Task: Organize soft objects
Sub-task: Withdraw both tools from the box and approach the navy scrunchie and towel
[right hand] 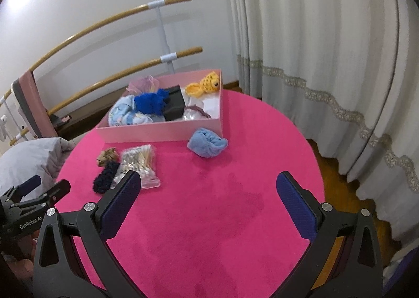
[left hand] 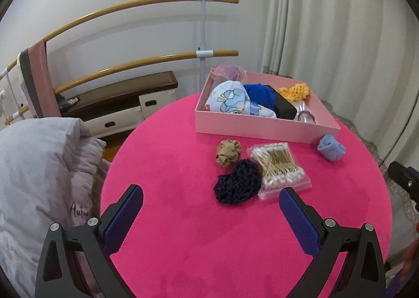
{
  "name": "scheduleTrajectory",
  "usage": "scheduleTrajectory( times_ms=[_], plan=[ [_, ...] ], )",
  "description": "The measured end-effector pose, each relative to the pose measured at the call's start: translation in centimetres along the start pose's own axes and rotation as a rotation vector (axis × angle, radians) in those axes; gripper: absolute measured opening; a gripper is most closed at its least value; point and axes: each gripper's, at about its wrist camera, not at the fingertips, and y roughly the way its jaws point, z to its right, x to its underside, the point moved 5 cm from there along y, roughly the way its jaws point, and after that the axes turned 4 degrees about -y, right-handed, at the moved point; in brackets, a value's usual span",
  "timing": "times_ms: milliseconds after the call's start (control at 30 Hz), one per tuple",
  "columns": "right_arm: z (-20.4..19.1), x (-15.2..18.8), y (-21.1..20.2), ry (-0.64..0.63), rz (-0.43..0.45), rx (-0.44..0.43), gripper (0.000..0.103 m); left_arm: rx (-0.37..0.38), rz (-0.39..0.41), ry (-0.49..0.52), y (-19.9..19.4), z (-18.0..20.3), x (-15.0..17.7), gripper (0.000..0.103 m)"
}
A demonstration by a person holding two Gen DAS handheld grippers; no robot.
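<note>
- A round table [left hand: 183,219] covered in bright pink felt fills both views; darker rubbed patches mark its nap near the middle.
- Behind it stands a white wall with two curved wooden rails [left hand: 125,5] on a white post [left hand: 202,36]; a pink and grey band [left hand: 36,80] hangs over the rails at the left.
- Below the rails sits a low bench [left hand: 125,99] with a dark top and white drawers.
- Cream curtains [right hand: 314,49] with a patterned trim hang on the right, over a wooden floor [right hand: 337,167].
- A grey quilt [left hand: 39,172] with script lettering lies bunched just off the table's left edge.
- A shallow pink box [left hand: 262,128] sits at the far side of the table. Inside are a printed blue cloth [left hand: 230,101], a deep blue yarn ball [left hand: 259,94], a black case [left hand: 284,107], a yellow crochet toy [left hand: 296,91], sheer pink fabric [left hand: 227,71] and something clear that I cannot identify.
- A light blue cloth [right hand: 208,142] lies crumpled on the felt, touching the box's near right corner.
- In front of the box lie a tan scrunchie [left hand: 227,152] and a navy knit piece [left hand: 237,181], touching each other; the knit also touches a bag of swabs [left hand: 279,168].
- The left gripper [left hand: 210,201] hovers above the near felt, jaws wide and empty.
- The right gripper [right hand: 208,185] hovers likewise, jaws wide, holding nothing.
</note>
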Motion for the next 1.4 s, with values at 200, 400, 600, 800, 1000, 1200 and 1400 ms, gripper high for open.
scheduleTrajectory(
  times_ms=[200, 400, 600, 800, 1000, 1200, 1400],
  plan=[
    [0.0, -0.1, 2.6, -0.006, -0.037, -0.001, 0.103, -0.002, -0.042, -0.003, 4.9, 0.7, -0.4, 0.103],
    [0.1, -0.3, 5.1, -0.004, -0.067, -0.002, 0.103, -0.005, -0.072, 0.009, 8.6, 1.2, -0.2, 0.103],
    [0.0, -0.4, 6.8, -0.008, -0.089, -0.003, 0.103, -0.02, -0.093, -0.005, 12.0, 1.1, -0.4, 0.102],
    [-0.1, -0.6, 8.3, -0.016, -0.107, -0.002, 0.103, 0.005, -0.158, -0.009, 15.0, 1.1, 0.2, 0.092],
    [-0.3, -1.5, 10.2, -0.034, -0.117, 0.012, 0.103, 0.023, -0.167, -0.012, 15.7, 1.1, 0.1, 0.089],
    [-0.1, -2.1, 13.5, -0.03, -0.156, 0.022, 0.1, 0.021, -0.163, -0.004, 15.5, 1.4, 0.3, 0.094],
    [0.2, -1.4, 16.1, -0.024, -0.196, 0.036, 0.07, 0.048, -0.156, -0.008, 15.3, 1.3, 0.4, 0.085]
  ],
)
